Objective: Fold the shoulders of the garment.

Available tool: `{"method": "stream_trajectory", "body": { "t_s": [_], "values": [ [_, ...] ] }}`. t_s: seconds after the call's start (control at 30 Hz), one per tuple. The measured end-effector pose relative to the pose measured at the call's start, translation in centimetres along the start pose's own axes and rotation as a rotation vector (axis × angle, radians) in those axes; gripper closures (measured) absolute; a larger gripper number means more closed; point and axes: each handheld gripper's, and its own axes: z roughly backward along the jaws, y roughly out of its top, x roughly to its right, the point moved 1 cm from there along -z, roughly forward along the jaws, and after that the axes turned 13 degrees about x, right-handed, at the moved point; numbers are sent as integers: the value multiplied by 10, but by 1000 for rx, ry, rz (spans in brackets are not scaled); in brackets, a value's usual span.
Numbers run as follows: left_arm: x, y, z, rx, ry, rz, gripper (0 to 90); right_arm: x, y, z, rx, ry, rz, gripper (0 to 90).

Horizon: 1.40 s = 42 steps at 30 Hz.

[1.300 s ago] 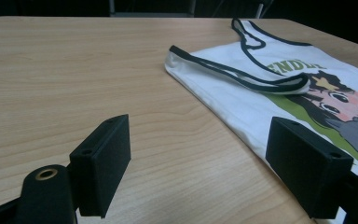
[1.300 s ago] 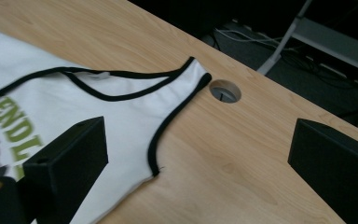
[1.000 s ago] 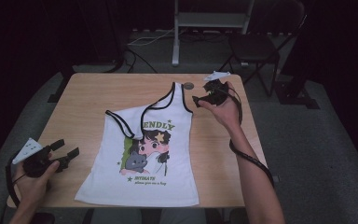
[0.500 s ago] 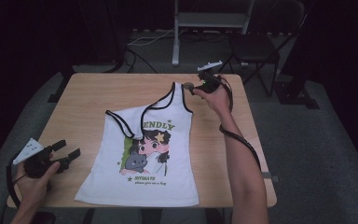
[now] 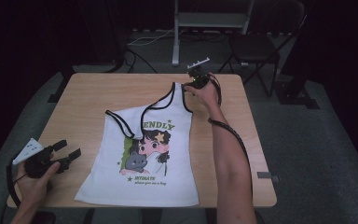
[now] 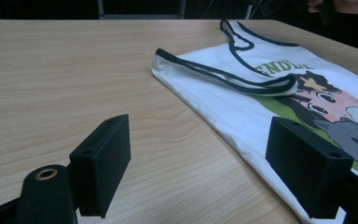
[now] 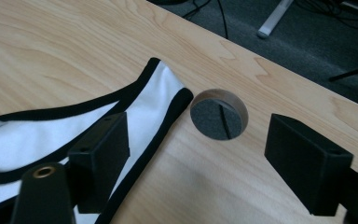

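A white tank top [image 5: 144,154] with black trim and a cartoon print lies flat on the wooden table [image 5: 88,93]. My right gripper [image 5: 192,81] hovers low over the tip of its far shoulder strap [image 7: 168,100], near the table's far edge. Its jaws have just been closing and stand open, one over the strap [image 5: 177,88], the other over bare wood; nothing is pressed between the pads of the right gripper [image 7: 198,163]. My left gripper [image 5: 70,148] rests open at the near left corner, beside the shirt's [image 6: 261,93] left side, the left gripper [image 6: 198,172] holding nothing.
A round cable hole [image 7: 219,114] with a grey insert sits in the tabletop just beyond the strap tip. Behind the table stand a dark chair [image 5: 256,46] and a white metal stand [image 5: 177,42]. A small dark object [image 5: 266,176] lies on the floor at the right.
The right hand has moved left and toward the far edge, coming down over the strap tip, with its jaws narrower. The left hand and the shirt have stayed put.
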Motion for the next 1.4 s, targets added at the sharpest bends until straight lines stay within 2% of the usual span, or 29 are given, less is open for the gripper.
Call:
{"method": "stream_trajectory", "body": {
  "t_s": [0.23, 0.3, 0.43, 0.77, 0.9, 1.03, 1.17, 1.23, 1.4],
  "values": [
    [0, 0, 0, 0, 1, -3, 216, -1, -5, -18, -15, 7, -36, 296],
    [0, 0, -1, -4, 1, -2, 216, -4, -1, -22, -16, 13, -23, 298],
    [0, 0, -1, -3, 2, -2, 216, -6, 5, -28, -6, 2, -27, 302],
    [0, 0, -1, -1, 1, 2, 216, -4, 7, -35, 18, 2, -71, 289],
    [0, 0, -2, -2, -3, 1, 216, -8, 13, -41, -2, 0, -45, 289],
    [0, 0, -2, 1, -5, 4, 217, -8, 20, -44, 15, 6, -59, 292],
    [0, 0, -1, 5, -3, 8, 217, -2, 15, -48, 8, 0, -97, 329],
    [0, 0, -1, 5, -3, 12, 216, -1, 14, -49, 7, -1, -98, 336],
    [0, 0, -2, 2, -8, 2, 216, -4, 12, -55, -10, 2, -86, 467]
  ]
}}
